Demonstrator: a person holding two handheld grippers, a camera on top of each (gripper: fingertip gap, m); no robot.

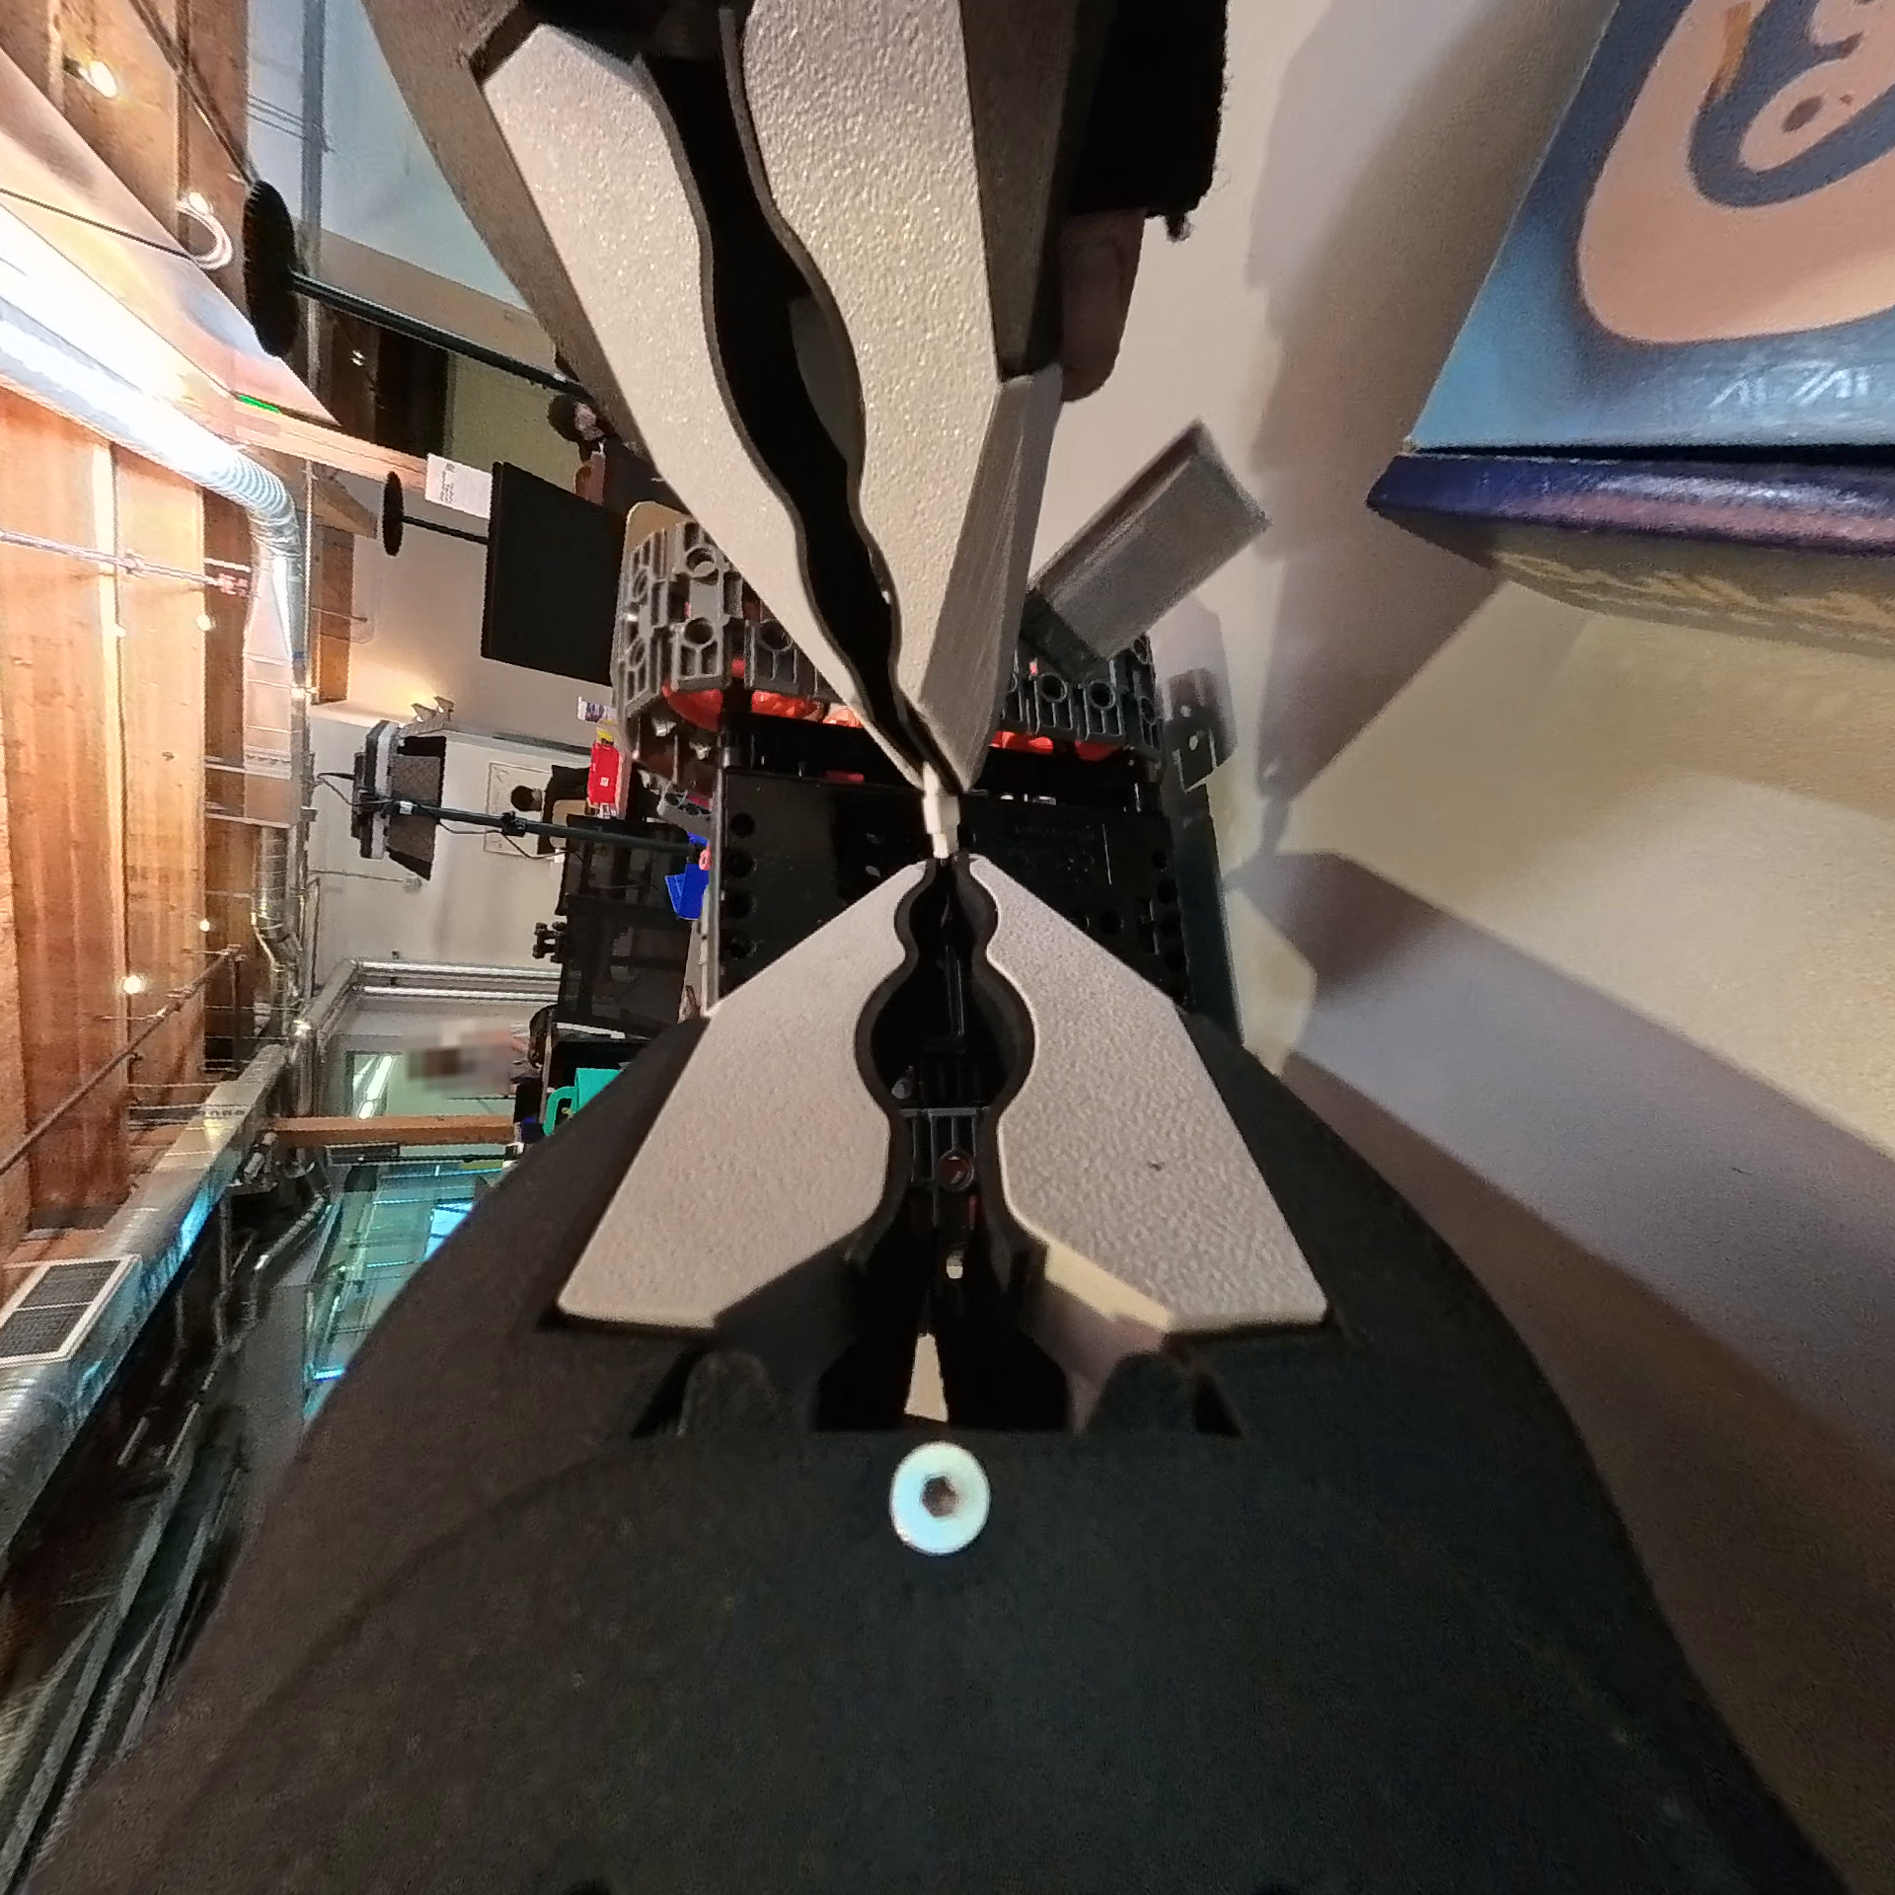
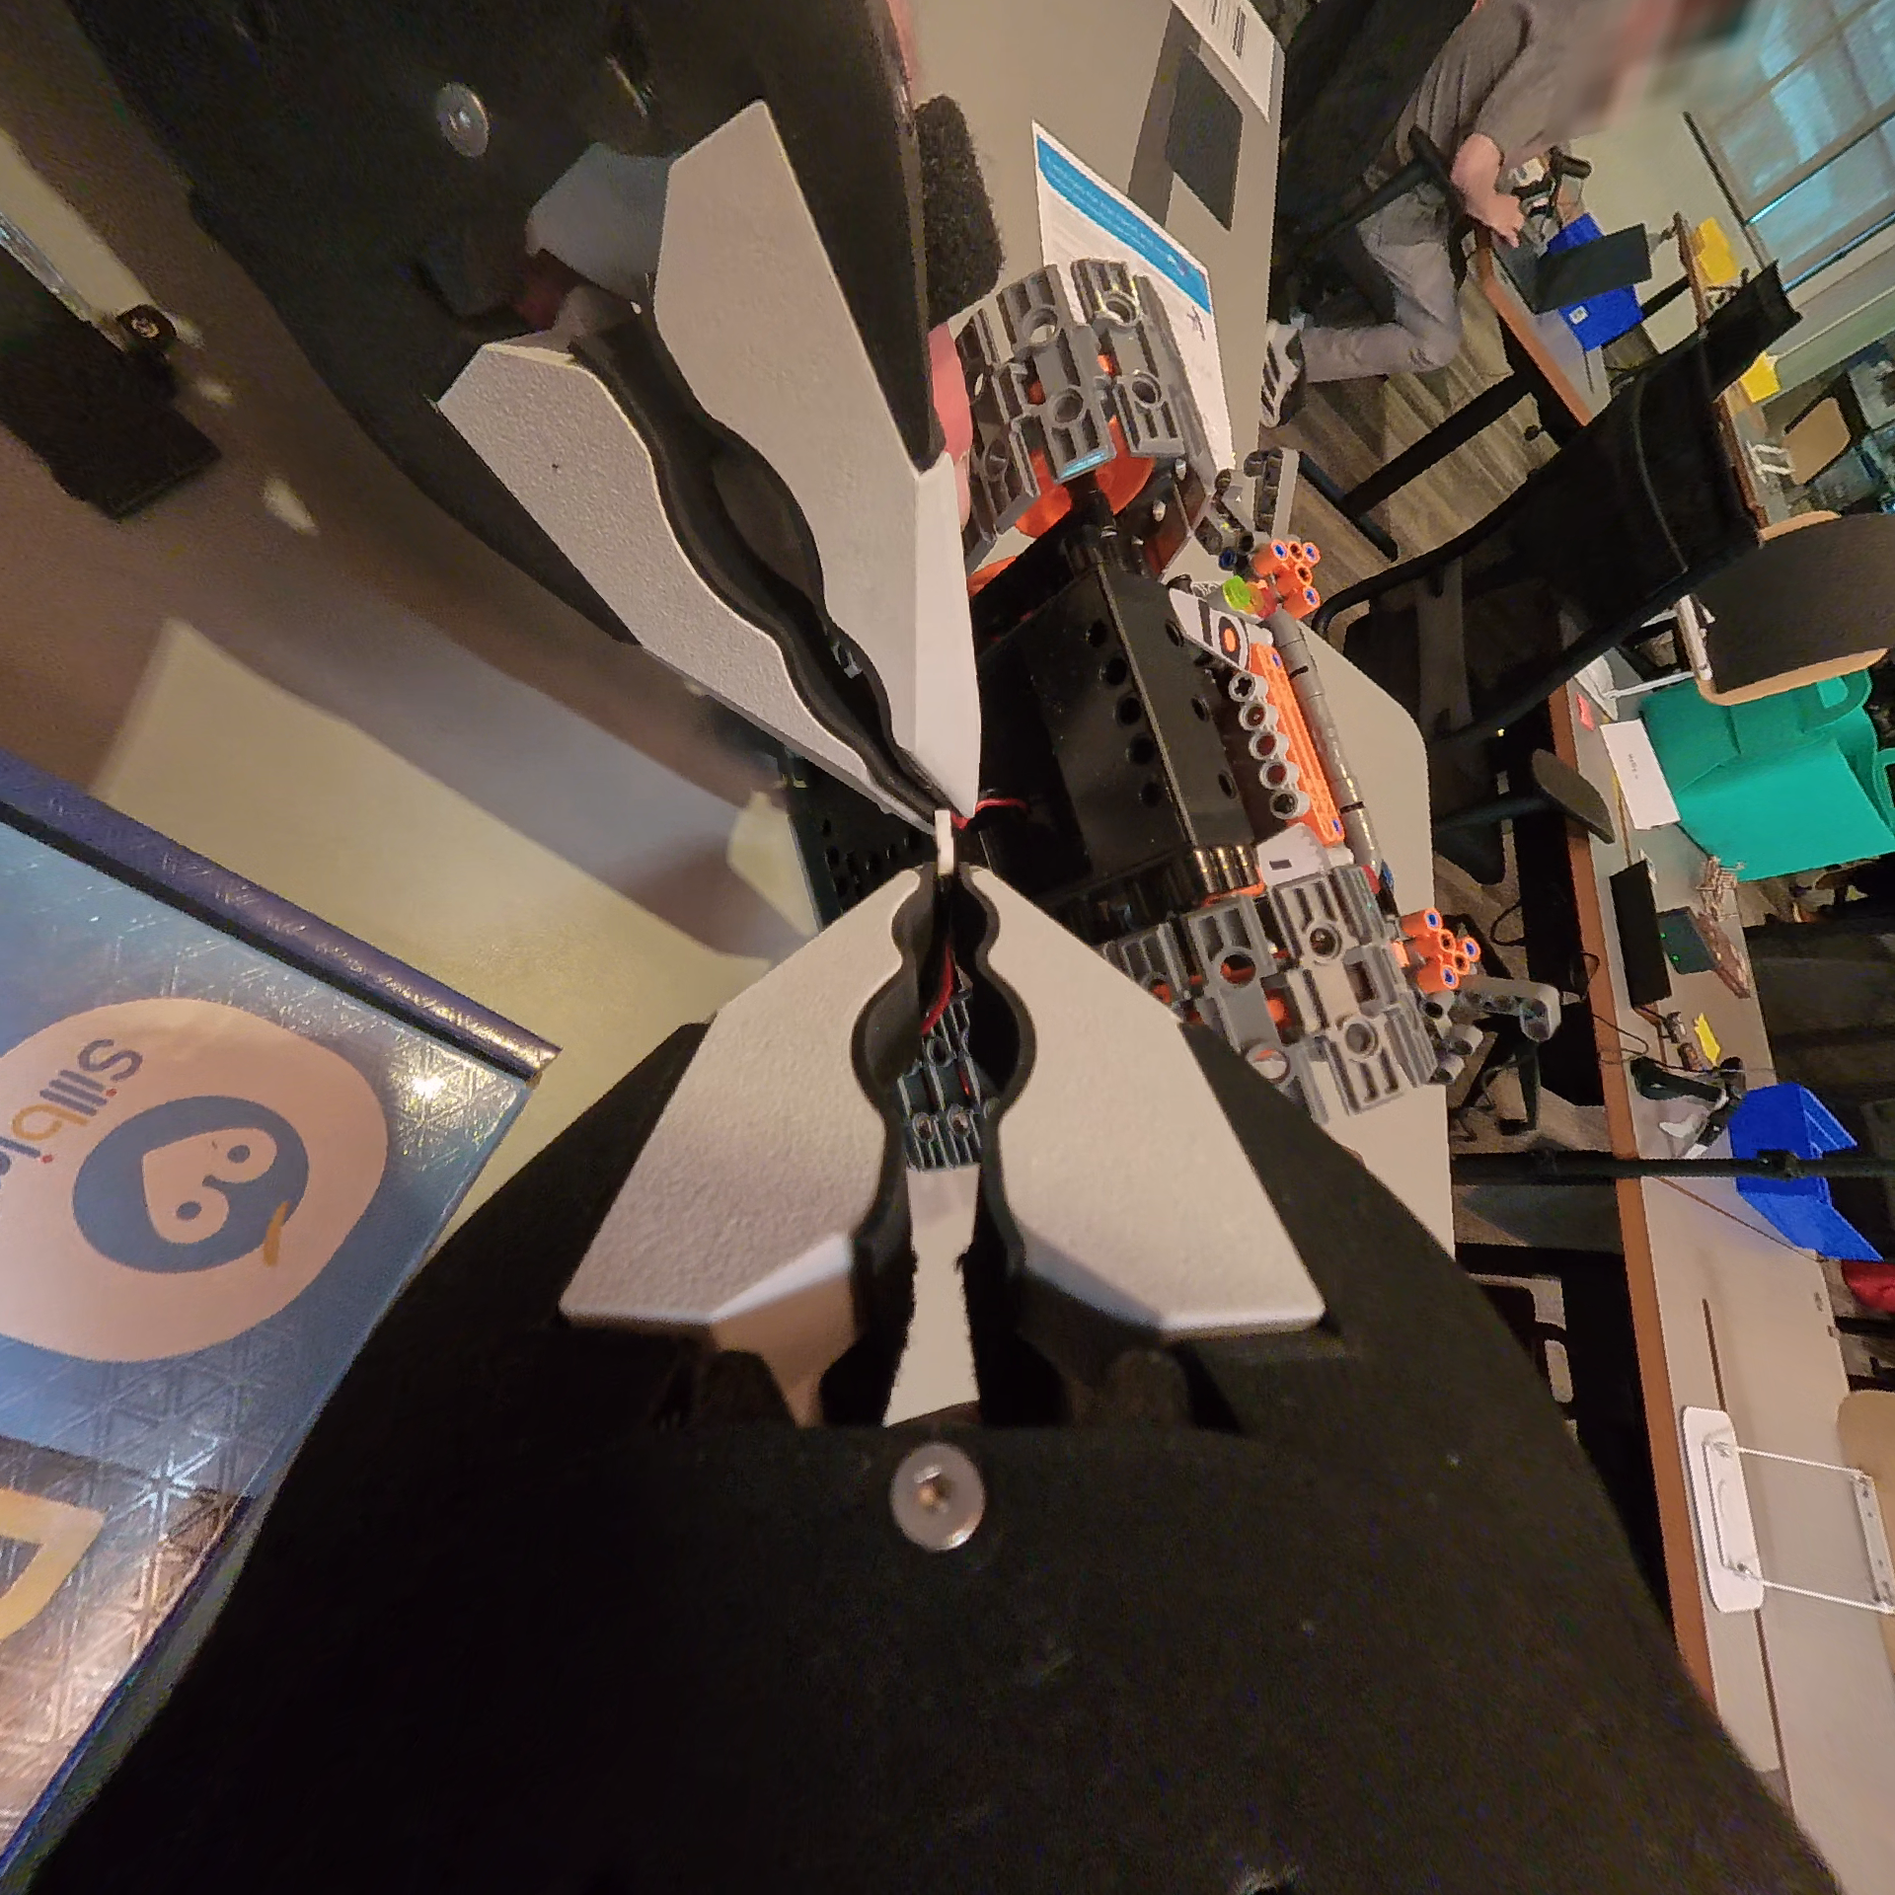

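the left gripper has its jaws drawn together on one end of a small white plastic connector, and the right gripper has its jaws pinched on the other end of the same small piece, so the two tools meet tip to tip with the connector bridged between them. thin red and black wires run from the connector back between the right gripper's fingers toward the model. just behind the tips stands a black, grey and orange building-brick vehicle model with pinhole beams and grey tracked wheels, resting on the pale grey worktop. a blue printed cardboard box with a round tan emblem lies near, on the worktop beside the grippers. in the left wrist view a small grey rectangular block sits just behind the other gripper, and a fingertip of the person's hand shows at that tool's edge. a person sits on a chair well beyond the worktop.

the likely trouble here is the grip itself: the connector is tiny and smooth, each pair of jaws has only a sliver of it, and any twist or uneven pull could let it slip free or snap sideways. a hard tug might strain the thin wires or drag the light model across the worktop.
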